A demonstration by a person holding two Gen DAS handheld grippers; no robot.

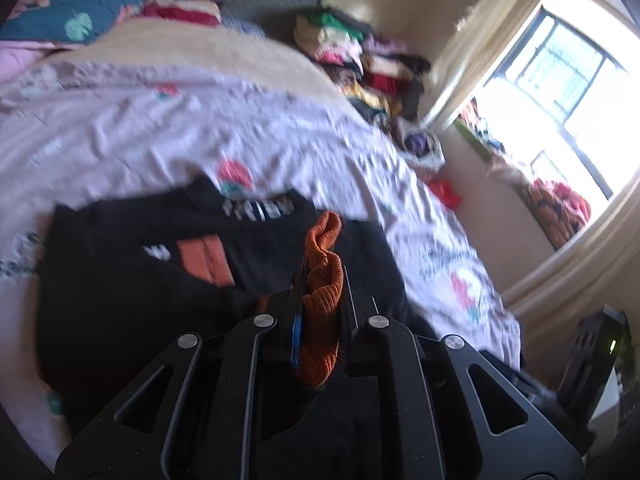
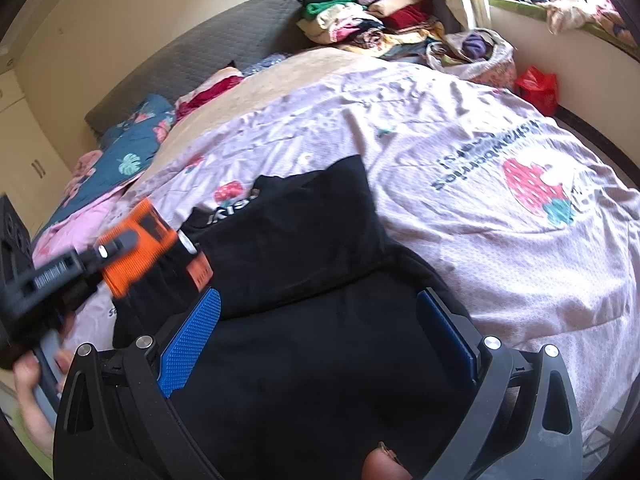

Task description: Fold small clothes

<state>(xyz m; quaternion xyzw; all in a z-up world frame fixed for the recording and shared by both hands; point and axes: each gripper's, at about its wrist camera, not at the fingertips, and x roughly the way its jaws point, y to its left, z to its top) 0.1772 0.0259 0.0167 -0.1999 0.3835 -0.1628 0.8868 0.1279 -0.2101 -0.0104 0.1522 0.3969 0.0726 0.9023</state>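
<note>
**Two grippers over a black garment on the bed**

Two grippers work above a black garment (image 2: 304, 240) that lies spread on the pale pink bedsheet (image 2: 500, 120), partly folded, with white lettering near its neckline. The left gripper (image 1: 323, 276) has its fingers closed tight on the orange ribbed cuff (image 1: 322, 280), which bunches up between them and sticks out past the tips. In the right wrist view that same gripper (image 2: 132, 240) comes in low from the left, angled up and across the sheet, with the person's left hand (image 2: 32, 396) wrapped around its handle at the frame's edge; the cuff (image 2: 138, 246) it lifts sits above the garment's left side.

The right gripper (image 2: 320, 328) hangs just over the near part of the garment, its blue-padded fingers (image 2: 190, 340) spread wide apart with nothing between them but black cloth below. A heap of folded clothes (image 2: 372, 16) sits beyond the bed by the wall.
</note>
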